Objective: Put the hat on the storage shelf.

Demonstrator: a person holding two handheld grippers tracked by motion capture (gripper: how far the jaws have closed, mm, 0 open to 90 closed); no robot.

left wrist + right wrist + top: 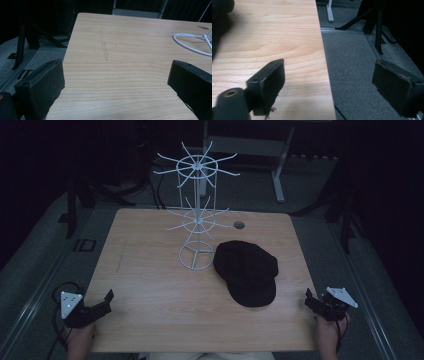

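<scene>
Black and soft, the cap (246,271) lies flat right of the counter's (150,285) middle, just beside the white wire rack's (196,215) ring base, its long axis running from the far edge toward the near right corner, brim nearest me. Left gripper (107,299) rests at the near left corner, jaws apart and empty. Right gripper (311,300) sits at the near right edge, jaws wide with nothing between.

One black cap (246,271), one white wire rack (196,215), one table (150,300), two grippers.
</scene>
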